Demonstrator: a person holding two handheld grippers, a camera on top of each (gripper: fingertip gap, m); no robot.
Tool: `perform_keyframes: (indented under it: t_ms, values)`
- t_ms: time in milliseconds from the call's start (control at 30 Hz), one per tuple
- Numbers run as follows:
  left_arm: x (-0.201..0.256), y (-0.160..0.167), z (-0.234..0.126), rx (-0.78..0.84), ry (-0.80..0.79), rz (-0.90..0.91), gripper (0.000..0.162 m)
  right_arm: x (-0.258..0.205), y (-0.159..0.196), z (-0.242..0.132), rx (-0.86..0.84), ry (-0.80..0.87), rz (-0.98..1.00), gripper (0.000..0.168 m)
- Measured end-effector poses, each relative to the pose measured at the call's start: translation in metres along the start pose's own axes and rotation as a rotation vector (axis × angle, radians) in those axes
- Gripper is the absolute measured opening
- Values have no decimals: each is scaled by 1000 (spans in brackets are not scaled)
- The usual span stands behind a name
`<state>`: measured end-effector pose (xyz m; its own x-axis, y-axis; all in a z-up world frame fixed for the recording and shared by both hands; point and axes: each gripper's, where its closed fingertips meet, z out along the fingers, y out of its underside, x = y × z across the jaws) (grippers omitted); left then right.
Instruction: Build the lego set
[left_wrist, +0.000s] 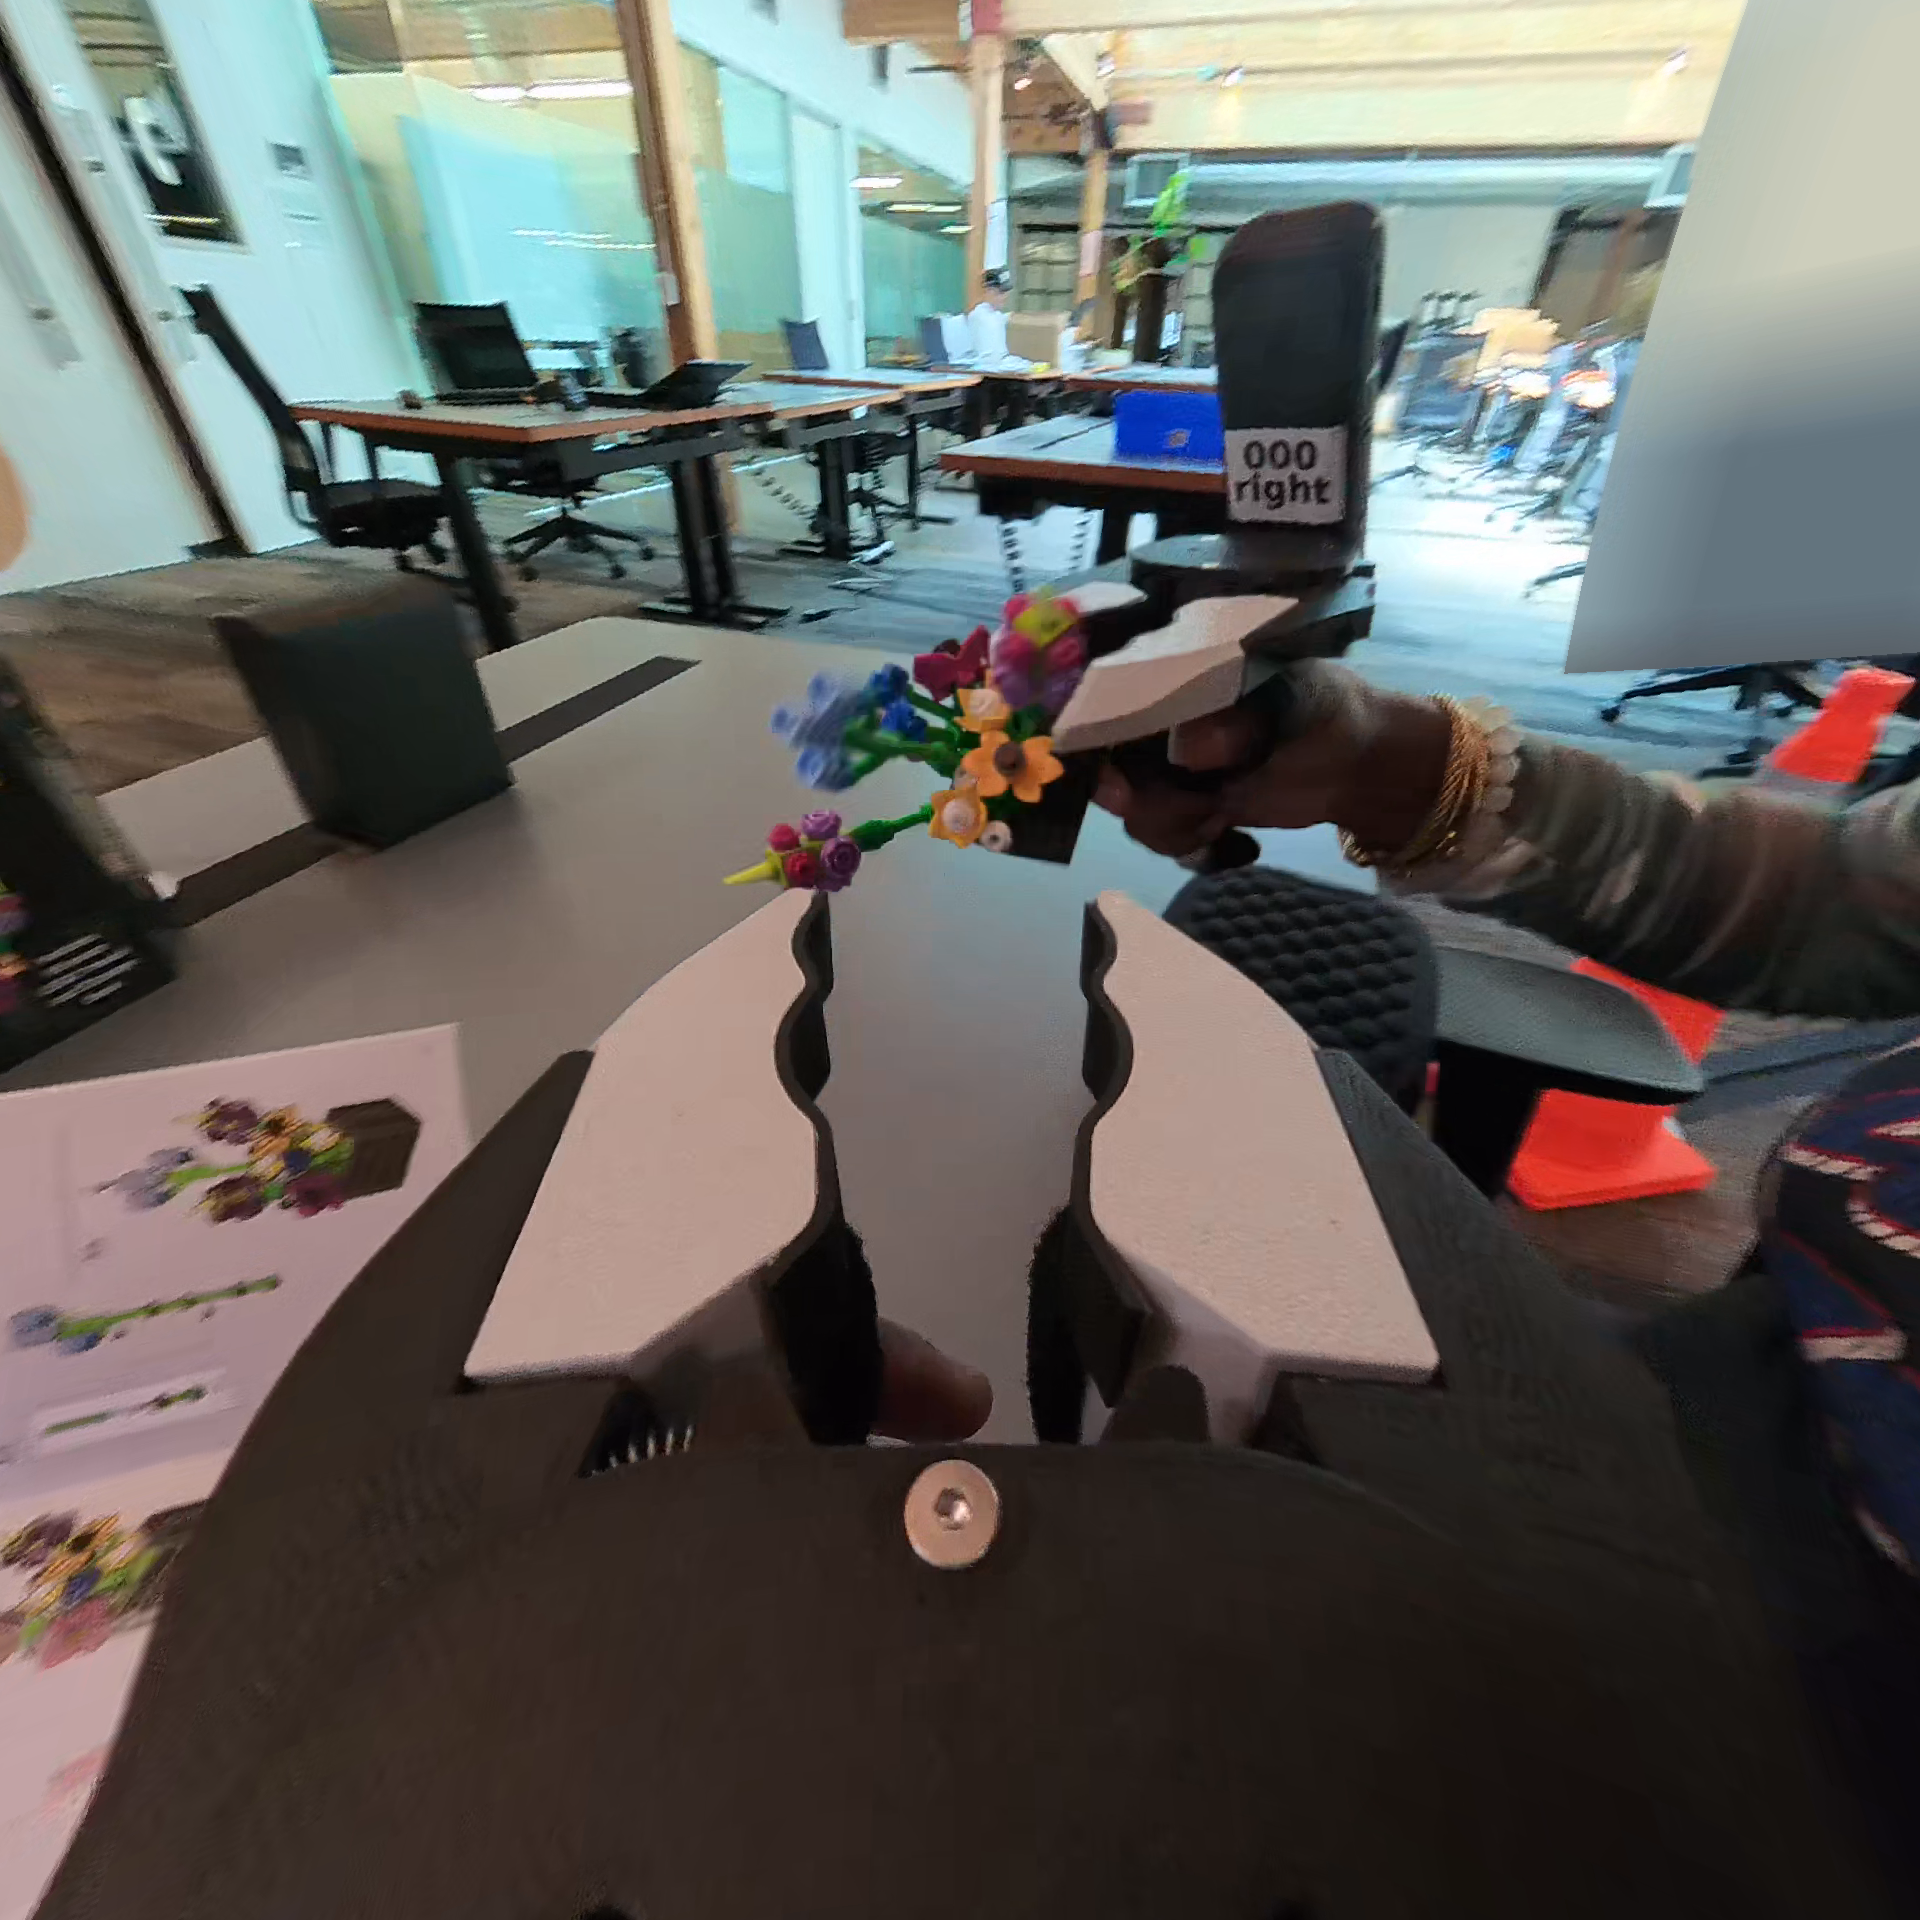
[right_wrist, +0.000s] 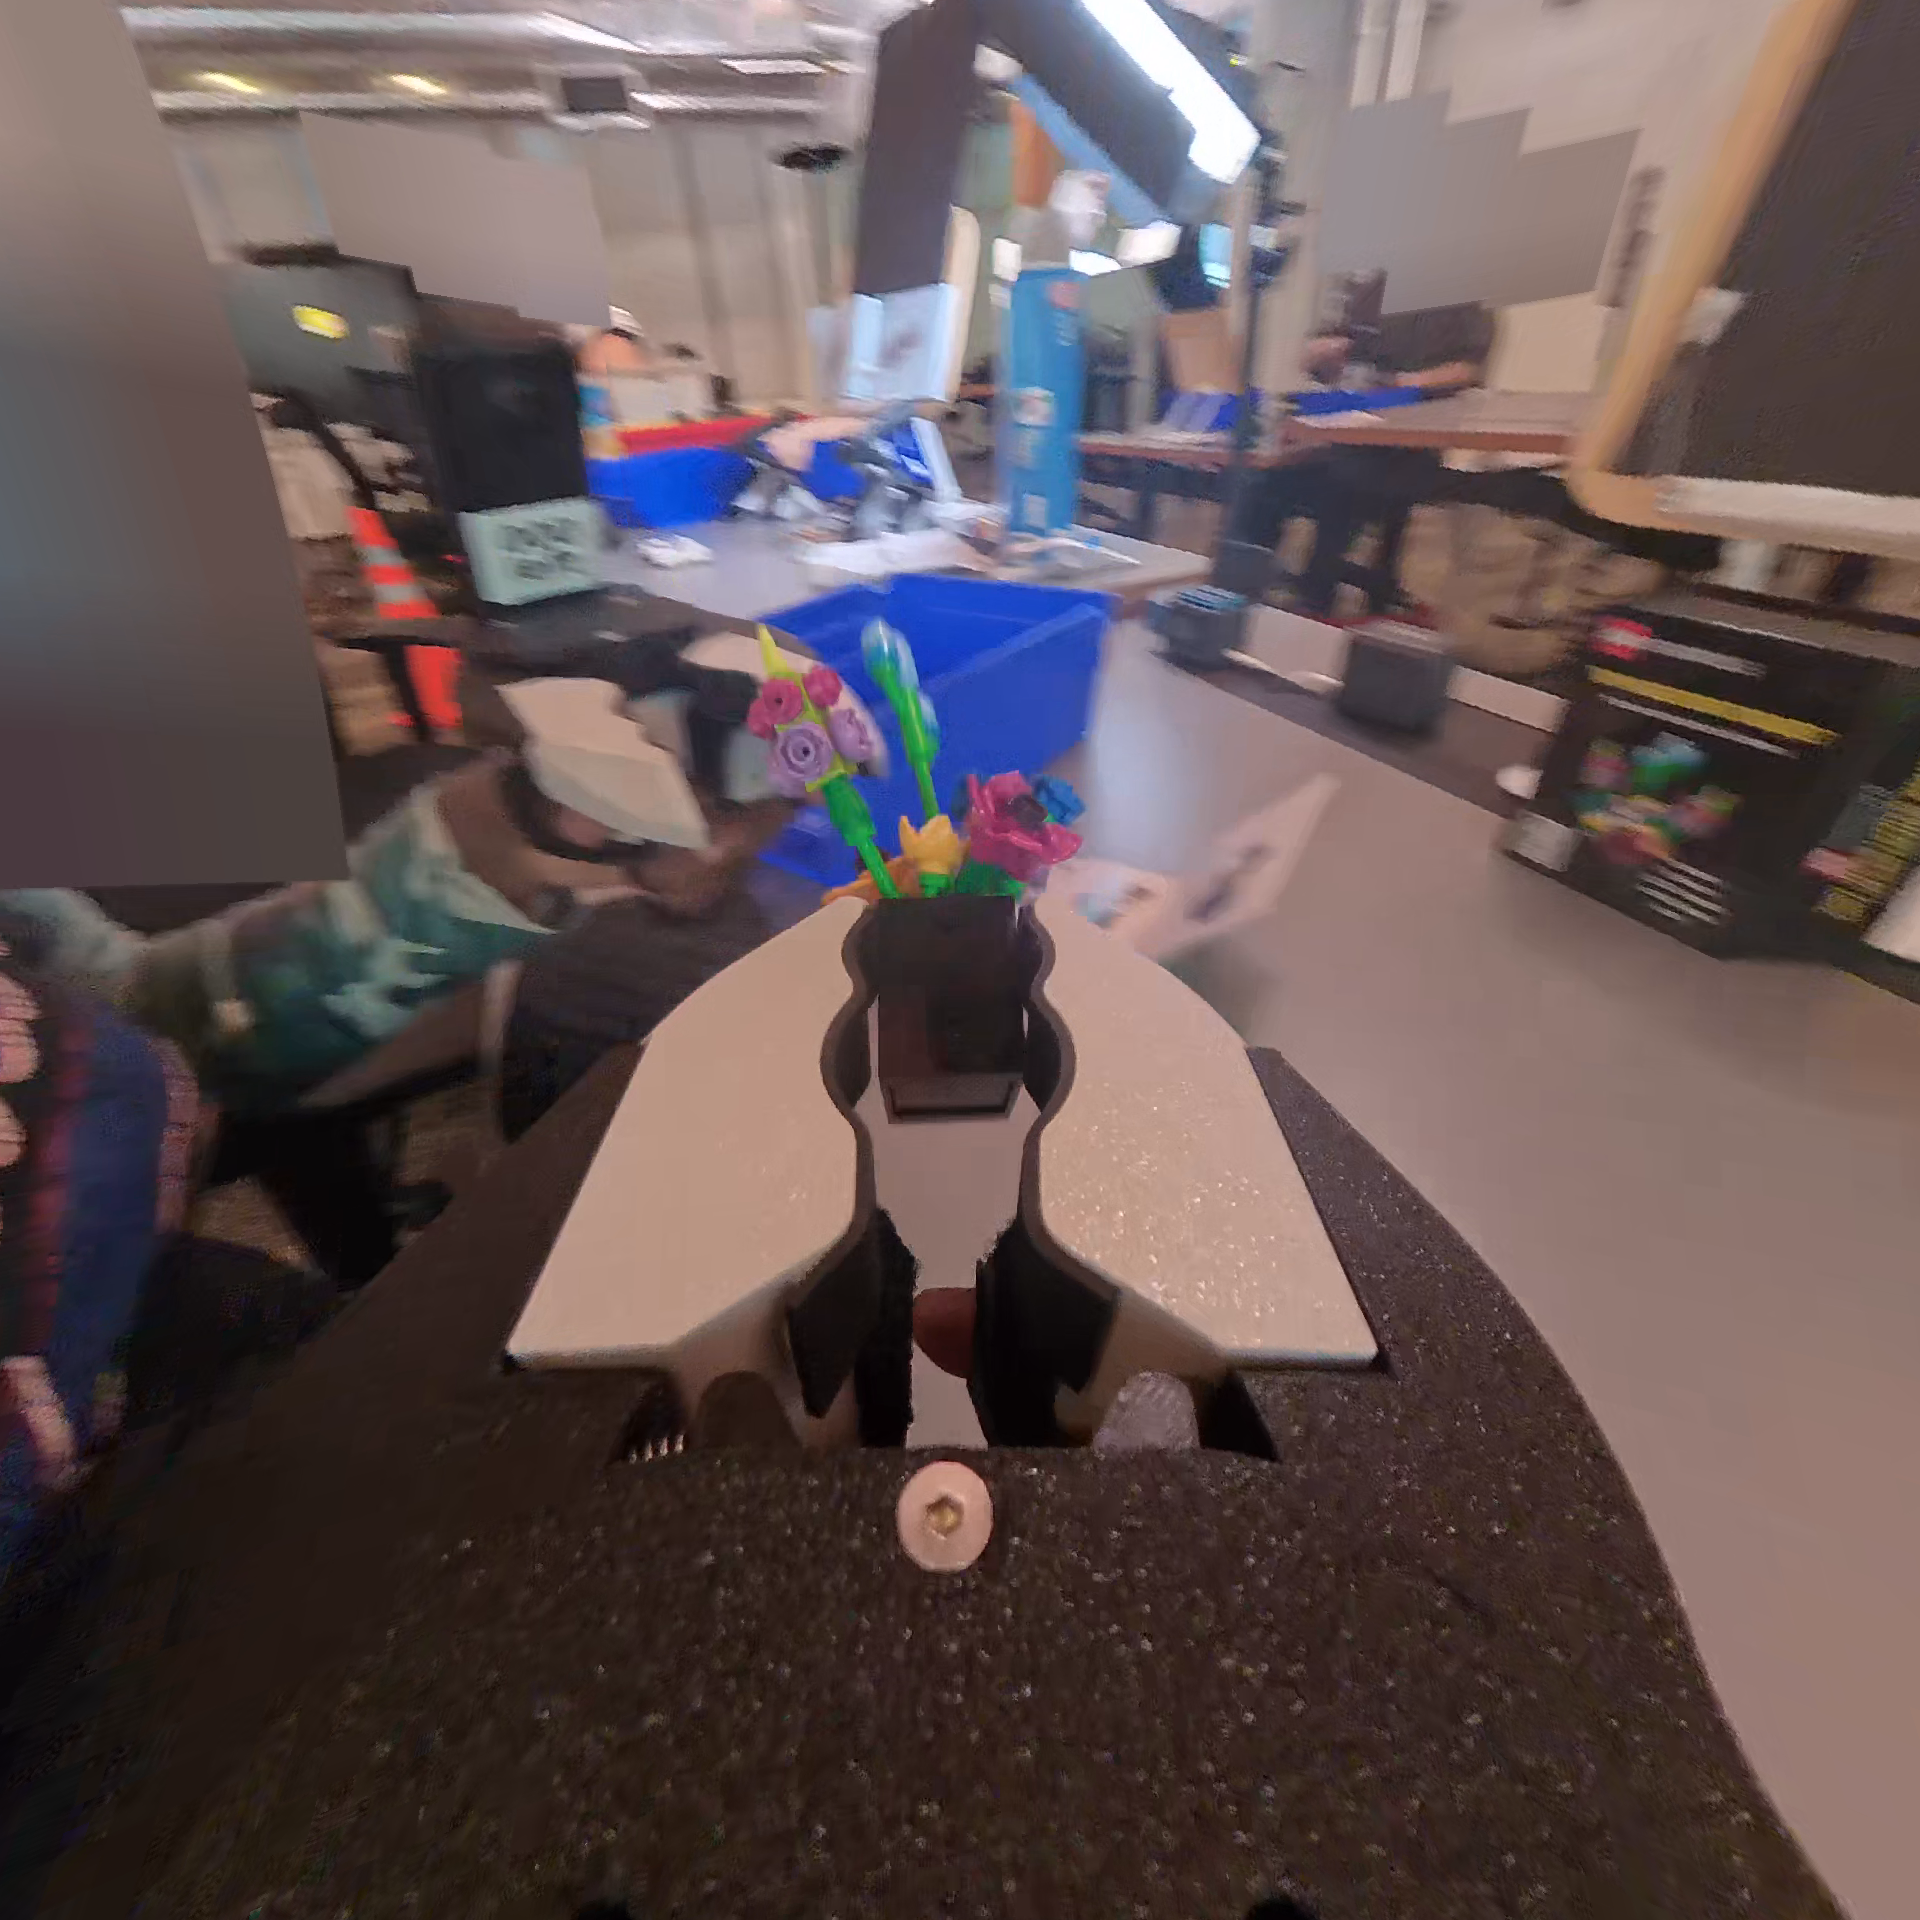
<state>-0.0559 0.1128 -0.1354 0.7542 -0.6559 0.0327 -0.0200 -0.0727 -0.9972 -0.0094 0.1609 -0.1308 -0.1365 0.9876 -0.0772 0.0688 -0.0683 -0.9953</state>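
Observation:
A lego flower bouquet (left_wrist: 935, 743) in a dark brown pot is held in the air over the grey table (left_wrist: 623, 831). My right gripper (right_wrist: 940, 935) is shut on the pot (right_wrist: 951, 997), and the flowers (right_wrist: 914, 779) stick out past its fingertips. In the left wrist view the right gripper (left_wrist: 1081, 717) comes in from the right with the bouquet lying sideways, stems pointing left. My left gripper (left_wrist: 956, 920) is open and empty, just below the purple and red flower stem (left_wrist: 816, 852). The left gripper also shows in the right wrist view (right_wrist: 613, 769), to the left of the bouquet.
The instruction sheet (left_wrist: 208, 1247) lies at the left on the table. The black lego box (left_wrist: 62, 935) stands at the far left and shows at the right in the right wrist view (right_wrist: 1714, 790). A dark block (left_wrist: 364, 717) stands on the table. A blue bin (right_wrist: 997, 655) sits behind. My right fingertips sit around 8 cm from my left ones.

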Motion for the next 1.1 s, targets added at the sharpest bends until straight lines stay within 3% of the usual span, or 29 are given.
perform_keyframes:
  t_ms: [200,367,433,567,700,800,967,1100]
  values:
    - [-23,29,10,-106,-98,20,46,84,49,-14,-108,217,9,25]
    - [-17,74,55,-338,42,-172,44,93,54,-6,-76,173,44,25]
    - [-22,82,74,-344,76,-228,41,86,43,-3,-7,124,61,25]
    - [-25,43,97,-77,176,-351,40,69,9,-3,211,4,156,25]
    - [-22,15,106,45,214,-334,40,58,-13,-8,379,-78,226,25]
    - [-18,3,108,107,236,-295,27,51,-20,-11,435,-105,237,25]
    - [-12,9,101,49,288,-227,26,40,-10,-12,316,-111,153,25]
    - [-10,17,92,-58,305,-112,25,29,3,-10,90,-162,84,30]
